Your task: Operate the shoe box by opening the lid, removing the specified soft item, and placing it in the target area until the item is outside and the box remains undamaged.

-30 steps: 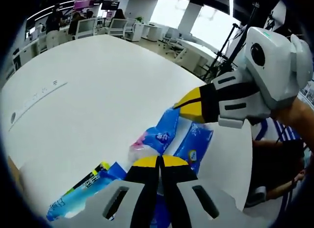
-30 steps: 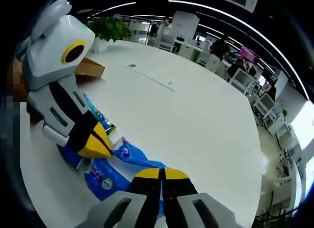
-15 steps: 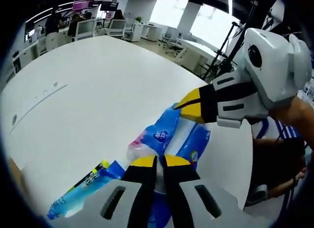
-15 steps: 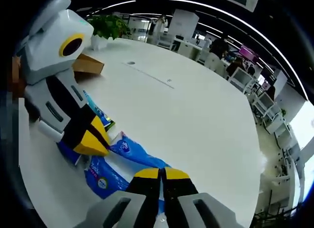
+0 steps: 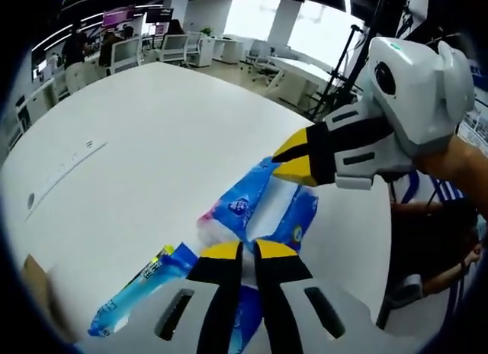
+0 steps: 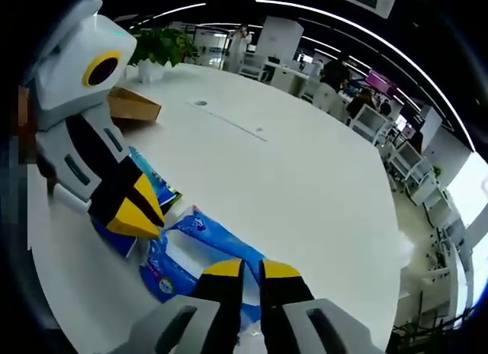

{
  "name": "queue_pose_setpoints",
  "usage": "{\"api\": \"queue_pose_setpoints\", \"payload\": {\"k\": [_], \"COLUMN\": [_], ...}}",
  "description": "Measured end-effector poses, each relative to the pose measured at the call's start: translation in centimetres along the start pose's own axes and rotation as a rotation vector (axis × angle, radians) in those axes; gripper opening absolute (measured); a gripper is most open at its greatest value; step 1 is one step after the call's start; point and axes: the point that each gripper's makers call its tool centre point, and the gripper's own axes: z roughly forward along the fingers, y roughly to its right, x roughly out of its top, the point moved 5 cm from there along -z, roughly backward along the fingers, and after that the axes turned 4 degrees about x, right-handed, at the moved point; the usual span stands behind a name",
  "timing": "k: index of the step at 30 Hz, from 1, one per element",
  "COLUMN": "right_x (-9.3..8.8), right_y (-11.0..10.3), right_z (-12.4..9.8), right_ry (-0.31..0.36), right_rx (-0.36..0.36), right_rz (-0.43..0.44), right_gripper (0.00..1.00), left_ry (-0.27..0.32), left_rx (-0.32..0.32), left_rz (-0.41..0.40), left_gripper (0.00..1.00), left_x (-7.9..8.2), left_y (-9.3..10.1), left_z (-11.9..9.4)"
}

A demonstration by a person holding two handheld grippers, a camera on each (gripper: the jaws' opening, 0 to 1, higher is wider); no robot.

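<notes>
Jaws first: rising from the bottom of the left gripper view, left gripper [image 5: 242, 251] showing yellow tips a slim gap apart, nothing visibly clamped between them. Lying at far left along the bottom edge, a tan corner of the cardboard shoe box [image 5: 42, 289]. Resting flat just right of it, a long blue pack with a green and yellow end [image 5: 137, 293]. Sitting at the jaw tips, the soft blue-and-white tissue pack [image 5: 255, 209], out of the box and lying on the white table [image 5: 152, 140]. Reaching in from the right, the right gripper [image 5: 288, 162], tips pressed together and hovering at the pack's far end; whether touching it, cannot tell. Stretching along the background, office desks and chairs [image 5: 175, 45].

Turning to the right gripper view: entering at far left, the left gripper [image 6: 137, 217], white and black body angling down, yellow tips hanging just above the tissue pack [image 6: 191, 243], its clear middle bulging. Sitting behind that gripper on the table [image 6: 305, 163], the shoe box [image 6: 133, 106], with a potted plant [image 6: 164, 45] beyond. Peeking from under the gripper, the long blue pack [image 6: 156, 188]. Rising at bottom centre, the right gripper [image 6: 252, 268], tips a narrow gap apart over the pack's near edge, grip unclear. Lining the far right, more desks and chairs [image 6: 374, 110].
</notes>
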Motion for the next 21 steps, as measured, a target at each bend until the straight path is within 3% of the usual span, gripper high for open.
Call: {"api": "queue_pose_setpoints", "payload": {"k": [16, 21], "right_x": [0.7, 1.1], "right_y": [-0.8, -1.6], "right_z": [-2.9, -3.7], "right_ry": [0.049, 0.059], "right_rx": [0.011, 0.023], "right_rz": [0.073, 0.074], "right_gripper": [0.14, 0.19], "left_ry": [0.024, 0.032], "left_rx": [0.024, 0.039], "left_rz": [0.04, 0.038], "left_gripper": [0.11, 0.2], "left_x": [0.9, 1.1], "left_y": [0.8, 0.9], "left_z": [-3.4, -4.7]}}
